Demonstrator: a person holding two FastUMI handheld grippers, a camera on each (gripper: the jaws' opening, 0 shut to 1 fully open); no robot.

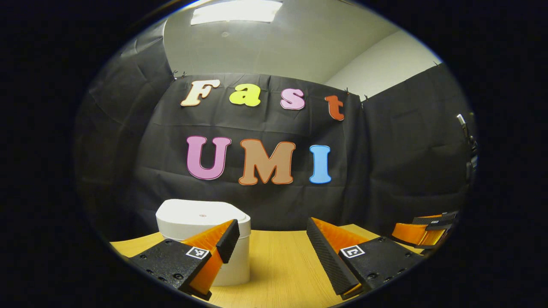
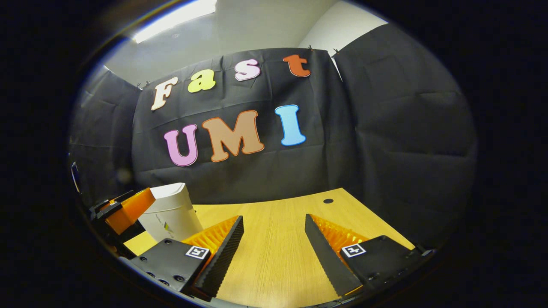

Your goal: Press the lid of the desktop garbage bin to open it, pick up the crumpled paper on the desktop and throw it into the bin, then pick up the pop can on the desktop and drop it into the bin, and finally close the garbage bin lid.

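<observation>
Black cloth walls (image 1: 398, 162) close in a booth around a wooden desktop (image 1: 282, 265), with a pale ceiling and a lit panel (image 1: 235, 10) overhead. From my remote seat, the garbage bin (image 1: 205, 222) is the thing I watch first: a white, rounded-square tub standing upright near the desktop's left rear edge in the left gripper view, its lid (image 1: 199, 214) lying flat and closed on top. In the right gripper view the same bin (image 2: 171, 211) sits toward the far left edge of the desktop, leaning only through lens distortion, with a small printed mark on its side.

My left gripper (image 1: 272, 239) hovers above the desktop with its jaws spread wide and nothing between them; one finger (image 1: 222, 241) overlaps the bin's front in the picture, though I cannot tell whether it touches. My right gripper (image 2: 274, 233) hangs over the bare wood near the front edge, likewise opened wide and holding nothing.

Each camera catches the other tool at its margin: the right gripper shows at the right edge of the left gripper view, the left gripper beside the bin in the right gripper view. A small dark hole (image 2: 328, 200) marks the desktop near its rear right edge.
</observation>
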